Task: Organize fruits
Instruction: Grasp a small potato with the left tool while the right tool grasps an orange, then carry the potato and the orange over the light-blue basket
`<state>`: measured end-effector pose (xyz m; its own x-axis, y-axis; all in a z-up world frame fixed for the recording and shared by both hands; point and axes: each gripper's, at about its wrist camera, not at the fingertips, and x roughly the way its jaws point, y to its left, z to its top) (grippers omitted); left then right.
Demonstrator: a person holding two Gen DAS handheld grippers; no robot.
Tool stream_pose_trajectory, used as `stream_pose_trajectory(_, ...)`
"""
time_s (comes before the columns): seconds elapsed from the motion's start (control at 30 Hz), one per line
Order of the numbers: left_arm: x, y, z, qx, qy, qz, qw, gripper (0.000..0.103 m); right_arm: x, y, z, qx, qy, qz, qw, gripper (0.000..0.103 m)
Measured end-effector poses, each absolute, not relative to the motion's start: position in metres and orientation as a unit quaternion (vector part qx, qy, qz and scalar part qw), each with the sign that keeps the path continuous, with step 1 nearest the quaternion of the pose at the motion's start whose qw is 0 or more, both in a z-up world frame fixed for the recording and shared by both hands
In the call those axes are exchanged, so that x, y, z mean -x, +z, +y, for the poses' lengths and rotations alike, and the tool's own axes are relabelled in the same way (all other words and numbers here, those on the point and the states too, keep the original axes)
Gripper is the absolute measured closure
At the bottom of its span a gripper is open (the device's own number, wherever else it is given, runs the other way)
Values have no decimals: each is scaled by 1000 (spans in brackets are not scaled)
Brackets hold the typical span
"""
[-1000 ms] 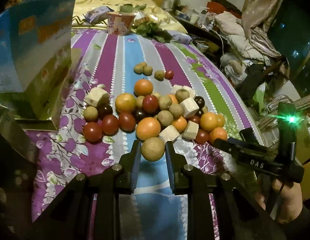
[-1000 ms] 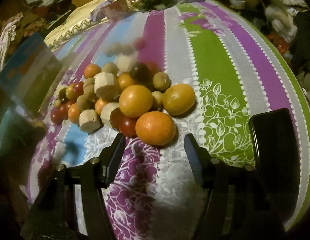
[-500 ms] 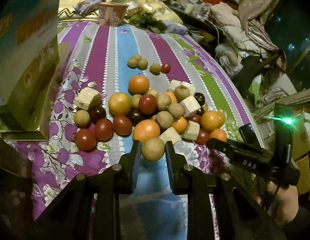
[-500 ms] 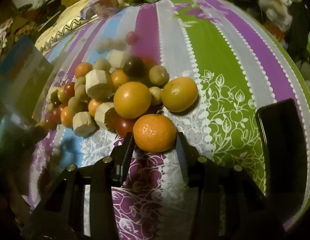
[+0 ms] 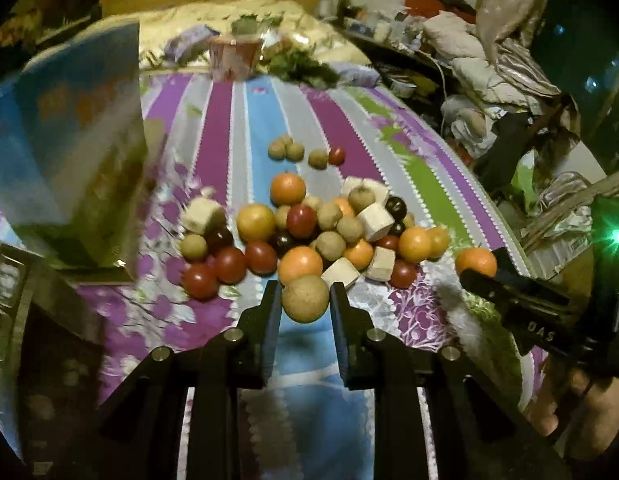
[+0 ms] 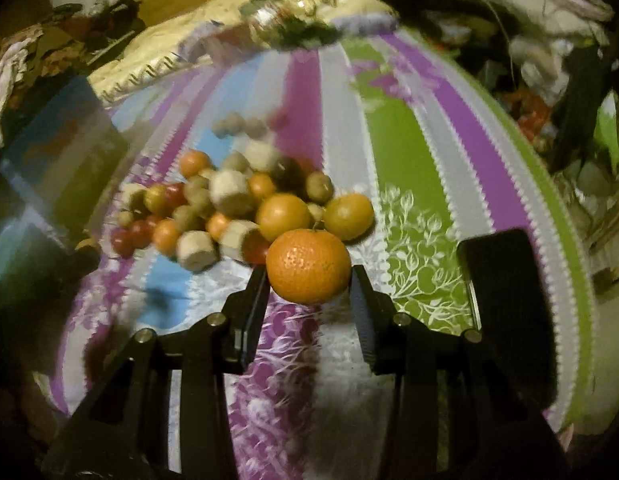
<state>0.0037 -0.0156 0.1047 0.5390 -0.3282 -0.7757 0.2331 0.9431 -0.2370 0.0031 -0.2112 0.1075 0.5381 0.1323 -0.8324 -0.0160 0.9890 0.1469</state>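
Note:
A heap of fruit (image 5: pixel 309 228) lies on the striped bed cover: oranges, red tomatoes, dark plums, brown round fruits and pale cut chunks. My left gripper (image 5: pixel 305 300) is shut on a brown round fruit (image 5: pixel 305 298) and holds it just in front of the heap. My right gripper (image 6: pixel 309 276) is shut on an orange (image 6: pixel 308 266), lifted off the cover at the heap's near right side. In the left wrist view the same orange (image 5: pixel 475 262) shows in the right gripper's fingers (image 5: pixel 509 292). A few small fruits (image 5: pixel 293 150) lie apart behind the heap.
An open blue and green carton (image 5: pixel 77 152) stands at the left of the heap. A dark phone (image 6: pixel 505 280) lies on the cover at the right. A pink cup (image 5: pixel 231 56) and greens (image 5: pixel 301 66) sit at the bed's far end. Clutter fills the right side.
My right gripper closed on the nearest orange and lifted it off the cover. My left gripper still holds the brown fruit and has shifted slightly back from the heap.

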Motion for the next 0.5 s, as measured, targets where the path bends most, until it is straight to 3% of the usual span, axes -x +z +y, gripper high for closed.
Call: stream_pose_trajectory(0.5, 27, 191, 43, 77, -122, 401, 905, 79, 12, 195, -154, -34, 89, 421, 902, 62)
